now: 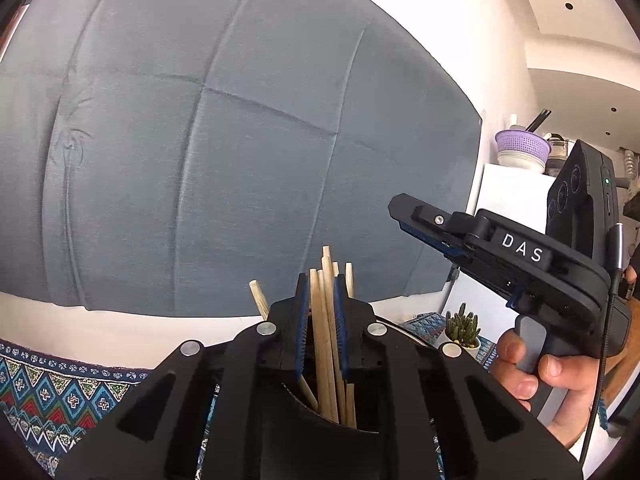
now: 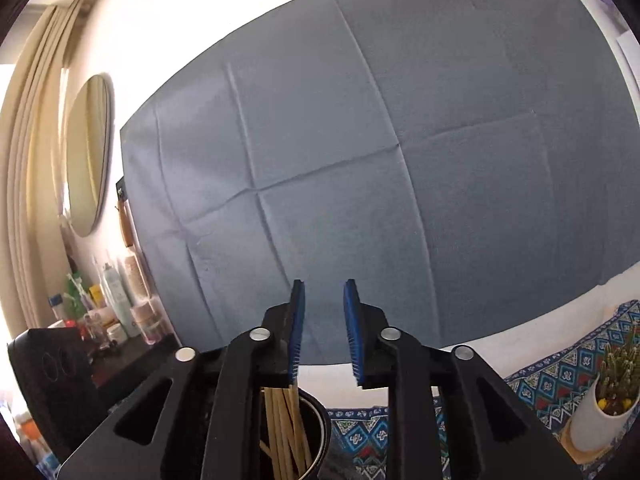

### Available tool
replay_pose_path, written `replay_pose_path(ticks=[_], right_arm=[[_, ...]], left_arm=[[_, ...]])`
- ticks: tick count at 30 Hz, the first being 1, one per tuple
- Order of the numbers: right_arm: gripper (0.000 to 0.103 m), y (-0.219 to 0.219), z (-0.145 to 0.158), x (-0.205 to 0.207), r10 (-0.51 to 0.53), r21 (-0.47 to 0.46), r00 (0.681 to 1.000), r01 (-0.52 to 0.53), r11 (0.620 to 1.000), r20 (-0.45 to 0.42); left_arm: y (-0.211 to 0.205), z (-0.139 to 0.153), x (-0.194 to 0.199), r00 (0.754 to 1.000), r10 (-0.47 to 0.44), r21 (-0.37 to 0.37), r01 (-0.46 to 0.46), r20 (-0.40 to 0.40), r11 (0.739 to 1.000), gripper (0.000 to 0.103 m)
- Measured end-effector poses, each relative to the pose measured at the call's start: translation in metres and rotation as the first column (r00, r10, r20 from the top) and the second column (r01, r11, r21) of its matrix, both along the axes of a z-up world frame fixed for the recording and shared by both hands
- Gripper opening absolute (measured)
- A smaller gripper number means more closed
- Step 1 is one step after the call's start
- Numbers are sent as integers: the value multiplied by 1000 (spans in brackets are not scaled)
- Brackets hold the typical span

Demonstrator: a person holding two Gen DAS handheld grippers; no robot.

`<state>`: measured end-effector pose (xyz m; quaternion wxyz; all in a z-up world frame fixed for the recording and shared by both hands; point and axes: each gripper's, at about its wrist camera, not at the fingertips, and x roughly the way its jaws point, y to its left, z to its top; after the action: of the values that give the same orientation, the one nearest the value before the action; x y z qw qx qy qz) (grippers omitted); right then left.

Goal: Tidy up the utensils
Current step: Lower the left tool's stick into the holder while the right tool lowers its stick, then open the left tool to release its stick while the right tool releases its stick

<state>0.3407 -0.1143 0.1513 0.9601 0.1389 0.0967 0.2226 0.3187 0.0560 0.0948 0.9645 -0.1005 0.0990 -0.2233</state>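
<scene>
Grey cloth (image 1: 200, 140) on wall behind; left gripper (image 1: 322, 316) clamps wooden chopsticks (image 1: 326, 344); right gripper (image 2: 323, 328) parted, holding nothing.

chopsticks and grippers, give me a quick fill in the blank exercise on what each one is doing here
1. The left gripper is shut on a bundle of wooden ____.
2. The right gripper holds nothing; its jaws stand ____.
3. The chopsticks stand in a dark round ____.
4. The potted cactus sits in a ____ pot.

Missing words: chopsticks; open; cup; white
</scene>
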Motion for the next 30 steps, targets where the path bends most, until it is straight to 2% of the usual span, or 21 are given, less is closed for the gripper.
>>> replay_pose_path(ticks=[2, 3, 6, 8, 11, 13, 16, 19, 21, 25, 30], right_arm=[[42, -1, 0, 0, -21, -5, 1000, 21, 1000, 0], [43, -1, 0, 1, -27, -9, 1000, 27, 1000, -1], [52, -3, 2, 1, -34, -16, 999, 34, 999, 1], [60, -5, 4, 0, -47, -15, 999, 47, 999, 3], [68, -12, 7, -2, -63, 1, 998, 63, 998, 7], [76, -18, 9, -2, -71, 19, 997, 71, 997, 3], [85, -22, 11, -1, -64, 33, 998, 64, 997, -9], [87, -24, 13, 2, -63, 33, 997, 64, 997, -39], [87, -25, 13, 7, -23, 52, 997, 28, 998, -80], [87, -38, 15, 8, -17, 115, 994, 29, 993, -104], [88, -59, 34, -4, -76, 110, 991, 88, 990, -109]], left_arm=[[-2, 1, 0, 1000, -9, -9, 9, -7, 1000, 25], [-3, 2, -1, 1000, -10, -11, 10, -8, 1000, 30], [-5, 5, -5, 1000, -1, 8, 1, 6, 1000, 35], [-6, 8, -7, 1000, 7, 18, -7, 16, 1000, 43], [-7, 10, -10, 999, 20, 41, -22, 33, 999, 52], [-8, 11, -11, 999, 30, 54, -32, 37, 998, 55], [-9, 13, -12, 999, 18, 58, -20, 35, 998, 66], [-14, 16, -16, 999, 8, 76, -11, 35, 997, 82], [-20, 21, -18, 1000, 7, 98, -10, 26, 995, 97], [-28, 32, -30, 998, 35, 131, -41, 53, 991, 97], [-22, 40, -40, 997, 66, 131, -69, 32, 989, 97]])
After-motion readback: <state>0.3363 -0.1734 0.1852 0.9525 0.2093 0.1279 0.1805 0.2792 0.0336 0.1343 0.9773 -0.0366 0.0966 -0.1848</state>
